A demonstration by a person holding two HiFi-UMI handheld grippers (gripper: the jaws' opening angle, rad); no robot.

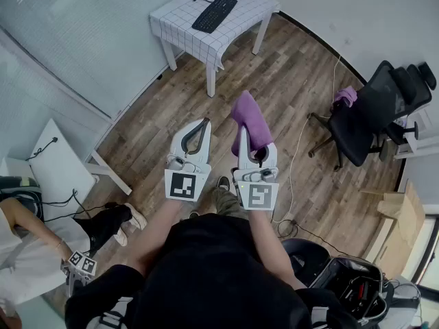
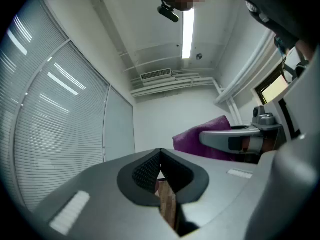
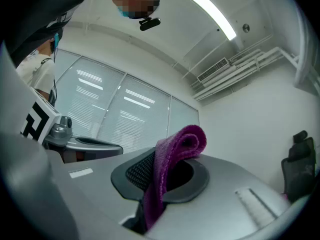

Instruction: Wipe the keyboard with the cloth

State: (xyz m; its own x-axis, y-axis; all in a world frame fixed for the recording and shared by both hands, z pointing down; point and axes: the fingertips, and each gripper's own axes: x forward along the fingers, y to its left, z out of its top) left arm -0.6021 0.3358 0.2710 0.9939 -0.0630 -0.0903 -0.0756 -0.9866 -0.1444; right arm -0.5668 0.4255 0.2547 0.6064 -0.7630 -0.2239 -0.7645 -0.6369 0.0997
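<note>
A purple fabric cloth [image 1: 248, 120] is clamped in the right gripper [image 1: 252, 149]. The left gripper [image 1: 200, 127] is held closed and empty. A black keyboard [image 1: 215, 13] is set on the white checked desk [image 1: 180, 20].

Ahead of you a small white table [image 1: 177, 19] with a checked cover stood on the wood-plank floor [image 1: 288, 81]. A black office chair [image 1: 377, 112] sat to your right. A white panel [image 1: 58, 166] and a seated person [image 1: 24, 273] were at your left. An open black bag [image 1: 346, 290] lay at the lower right.
</note>
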